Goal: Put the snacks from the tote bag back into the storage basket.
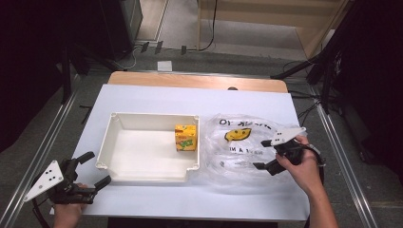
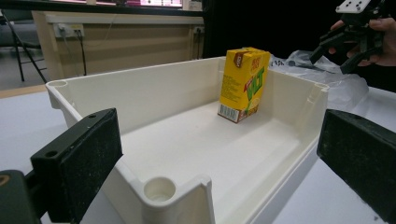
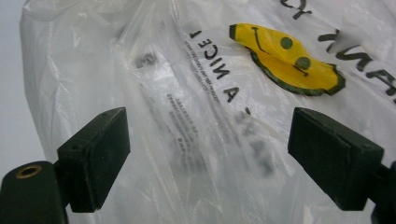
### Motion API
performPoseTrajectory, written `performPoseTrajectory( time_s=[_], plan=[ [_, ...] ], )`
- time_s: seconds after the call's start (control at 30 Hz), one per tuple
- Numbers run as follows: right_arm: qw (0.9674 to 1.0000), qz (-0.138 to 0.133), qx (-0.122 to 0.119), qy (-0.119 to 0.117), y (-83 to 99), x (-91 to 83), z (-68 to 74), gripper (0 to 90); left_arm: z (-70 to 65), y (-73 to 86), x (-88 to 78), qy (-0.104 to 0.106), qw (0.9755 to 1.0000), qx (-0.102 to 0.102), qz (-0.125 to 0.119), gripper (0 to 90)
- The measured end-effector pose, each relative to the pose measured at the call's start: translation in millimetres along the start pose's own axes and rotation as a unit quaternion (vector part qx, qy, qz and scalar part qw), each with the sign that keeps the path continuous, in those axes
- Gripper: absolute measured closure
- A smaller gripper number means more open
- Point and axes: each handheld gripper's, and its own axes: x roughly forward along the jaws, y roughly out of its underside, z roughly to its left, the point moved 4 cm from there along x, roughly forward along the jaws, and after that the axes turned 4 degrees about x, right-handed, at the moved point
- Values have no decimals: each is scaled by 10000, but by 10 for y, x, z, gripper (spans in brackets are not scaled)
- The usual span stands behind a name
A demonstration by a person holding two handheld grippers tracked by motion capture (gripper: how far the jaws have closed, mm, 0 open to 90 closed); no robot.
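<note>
Carton: a small yellow drink carton point(image 1: 186, 137) stands upright, its long axis vertical, inside the white tray point(image 1: 119, 124), in the far right corner against the right wall. The left gripper view shows green lettering and a barcode near its base point(image 2: 243, 84).
Carton shape: a rectangular box with flat printed card faces and sharp edges.
Tray: a shallow rectangular bin of smooth, matte cream plastic with rounded post sockets at its corners point(image 2: 159, 189); its long side runs left to right across the table.
Bag: a clear, crinkled plastic bag point(image 1: 237, 147) lies flat just right of the tray, glossy and creased, printed with black letters and a yellow smiley face point(image 3: 287, 58).
Table: a white sheet point(image 1: 190, 97) covers it, with a wooden edge at the far side.
Left gripper: the left gripper point(image 1: 90, 169) is held off the near left corner of the tray, jaws wide apart and holding nothing.
Right gripper: the right gripper point(image 1: 263, 154) hovers over the bag's right part, jaws spread wide with nothing between them but the bag below.
</note>
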Motion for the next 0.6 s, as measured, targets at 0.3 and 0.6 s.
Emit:
performPoseTrajectory(
  time_s=[0.3,0.6],
  plan=[
    [9988,-404,289,12,194,-82,-27,135,-4,0,2,-6,10000,19,12,6],
    [9956,-740,527,226,429,-132,-40,134,-8,1,2,-6,10000,45,27,6]
  ],
)
